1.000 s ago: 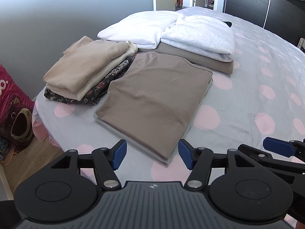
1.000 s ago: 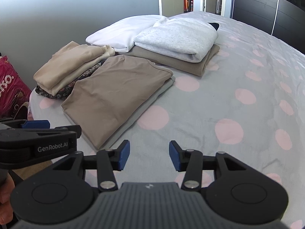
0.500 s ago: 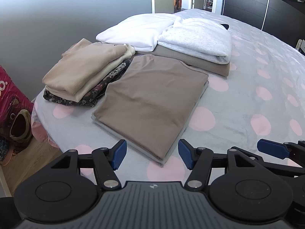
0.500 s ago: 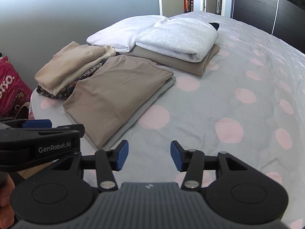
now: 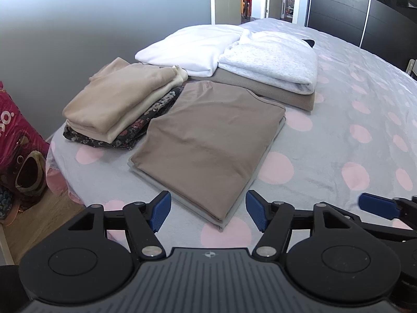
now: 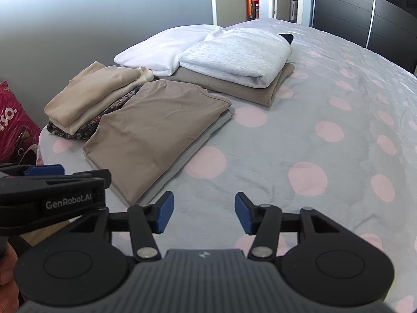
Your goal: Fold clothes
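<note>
Both the left hand-held gripper point(image 5: 208, 215) and right hand-held gripper point(image 6: 202, 214) are released, jaws just widened, nothing between. Directly ahead on the dotted grey bed point(image 6: 299, 135) lies the flat-folded taupe cotton top point(image 5: 211, 140); folded stacks point(image 5: 122, 101) beyond it suggest folding is nearly finished.

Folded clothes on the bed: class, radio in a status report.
Left hand-held gripper and right hand-held gripper open, jaws just widened, nothing between. Brown top lies folded on bedspread. Nothing in the way.
</note>
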